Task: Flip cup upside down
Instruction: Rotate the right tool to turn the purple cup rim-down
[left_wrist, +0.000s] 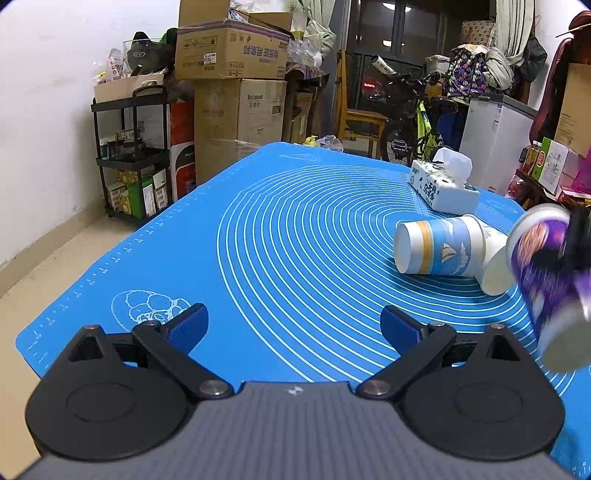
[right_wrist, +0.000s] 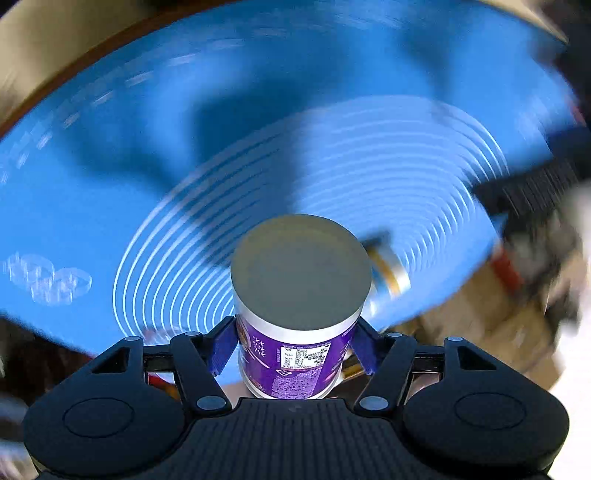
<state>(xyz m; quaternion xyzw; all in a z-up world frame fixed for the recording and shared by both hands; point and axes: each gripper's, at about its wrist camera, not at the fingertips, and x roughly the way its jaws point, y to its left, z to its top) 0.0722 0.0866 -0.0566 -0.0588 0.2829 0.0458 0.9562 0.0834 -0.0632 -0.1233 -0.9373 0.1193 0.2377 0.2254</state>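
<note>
My right claw (right_wrist: 295, 350) grips a purple cup (right_wrist: 295, 332) whose white barcode label is too small to read, base facing away, while my left claw (left_wrist: 294, 328) gapes empty above the blue mat (left_wrist: 295, 229).

Surface: table covered by blue silicone mat (left_wrist: 280, 236) printed with white concentric arcs and edge ruler marks. Directly on mat: two paper cups (left_wrist: 439, 247) nested, lying on their side; tissue pack (left_wrist: 443, 188) behind them, near far right edge.
</note>
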